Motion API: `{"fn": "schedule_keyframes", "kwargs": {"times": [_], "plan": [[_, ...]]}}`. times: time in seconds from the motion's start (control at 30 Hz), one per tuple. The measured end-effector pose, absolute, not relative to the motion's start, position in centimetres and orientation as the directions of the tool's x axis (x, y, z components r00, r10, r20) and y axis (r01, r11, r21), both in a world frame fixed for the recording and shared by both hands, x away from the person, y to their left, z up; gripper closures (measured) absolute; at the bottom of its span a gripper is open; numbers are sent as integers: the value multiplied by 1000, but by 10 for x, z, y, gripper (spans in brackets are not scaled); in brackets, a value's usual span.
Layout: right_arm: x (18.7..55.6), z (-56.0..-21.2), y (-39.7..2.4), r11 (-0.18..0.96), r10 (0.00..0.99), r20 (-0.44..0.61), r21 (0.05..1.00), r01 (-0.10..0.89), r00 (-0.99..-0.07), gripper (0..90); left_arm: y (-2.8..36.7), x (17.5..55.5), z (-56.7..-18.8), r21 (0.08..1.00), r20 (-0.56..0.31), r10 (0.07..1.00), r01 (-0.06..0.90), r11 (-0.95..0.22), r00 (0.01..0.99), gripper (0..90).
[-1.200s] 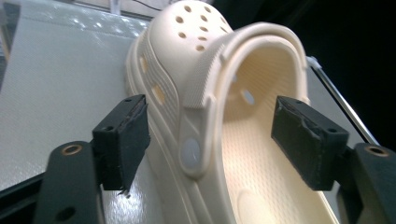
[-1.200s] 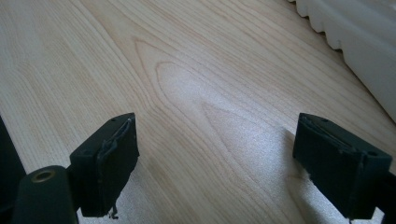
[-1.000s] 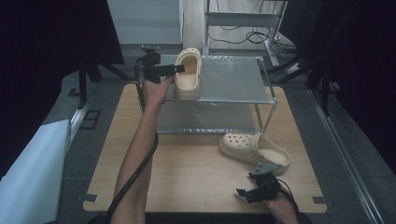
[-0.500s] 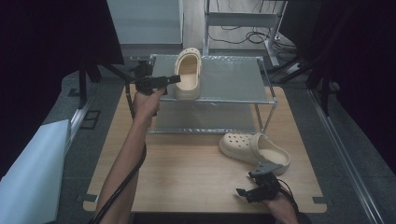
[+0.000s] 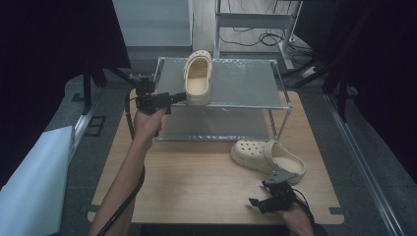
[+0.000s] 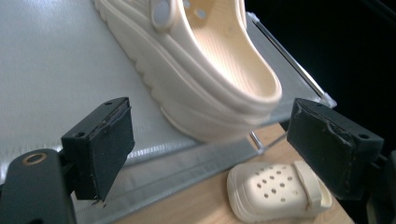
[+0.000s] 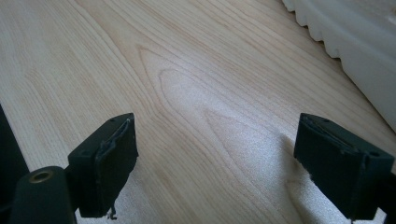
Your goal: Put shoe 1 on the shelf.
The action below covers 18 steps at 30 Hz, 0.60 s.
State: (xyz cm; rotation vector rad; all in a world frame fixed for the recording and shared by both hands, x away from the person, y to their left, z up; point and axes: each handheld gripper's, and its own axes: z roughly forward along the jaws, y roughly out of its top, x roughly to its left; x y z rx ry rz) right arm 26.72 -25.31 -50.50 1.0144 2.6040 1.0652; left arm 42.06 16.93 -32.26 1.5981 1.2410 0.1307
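A cream clog (image 5: 197, 77) lies on the top shelf of a metal rack (image 5: 246, 78), heel toward me. My left gripper (image 5: 181, 97) hovers just left of that heel. Its jaws have just been opening and stand open. In the left gripper view the clog (image 6: 210, 70) lies ahead of the left gripper (image 6: 210, 154), clear of both pads. A second cream clog (image 5: 268, 156) lies on the wooden table (image 5: 196, 187), also seen as the far clog (image 6: 275, 191). My right gripper (image 5: 260, 195) rests open near the table's front edge, right gripper (image 7: 215, 168) with bare wood between its jaws.
The rack has a lower shelf (image 5: 221, 123) and stands at the table's far half. The second clog's ridged sole (image 7: 355, 51) is close by the right gripper. A pale board (image 5: 29, 187) lies on the floor at the left. Cables and dark stands surround the table.
My left gripper has drawn back from the clog on the top shelf, moving left and toward me, and its jaws have widened. The clog stays on the shelf. The right hand has not moved.
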Motion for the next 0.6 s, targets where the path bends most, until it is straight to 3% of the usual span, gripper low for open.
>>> {"fn": "schedule_keyframes", "kwargs": {"times": [0.6], "plan": [[267,-505,-253,526,634,115,661,535,-765,129,167,373,-328,808,-386,764,589,11,516,28]]}}
